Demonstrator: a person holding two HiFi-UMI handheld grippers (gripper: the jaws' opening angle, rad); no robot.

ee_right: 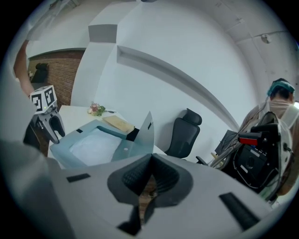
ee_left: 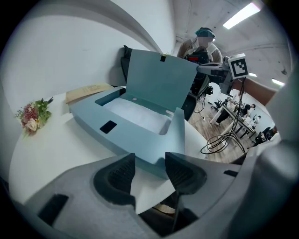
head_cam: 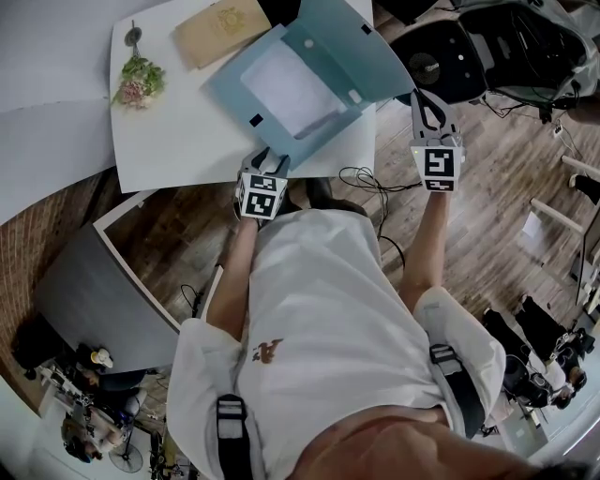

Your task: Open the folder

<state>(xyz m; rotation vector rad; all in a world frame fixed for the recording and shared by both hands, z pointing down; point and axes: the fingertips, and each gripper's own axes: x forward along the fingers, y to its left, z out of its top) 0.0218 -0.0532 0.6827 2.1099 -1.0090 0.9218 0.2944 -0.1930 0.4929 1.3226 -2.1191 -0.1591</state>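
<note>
Blue folder open | left gripper tilted down, jaws apart | right gripper closed, empty

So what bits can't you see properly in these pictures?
- Head view: writing on the tan booklet, too small and blurred.
- Left gripper view: the table behind the raised folder lid, hidden by it.
- Every view: marks on the white sheet, washed out.
</note>
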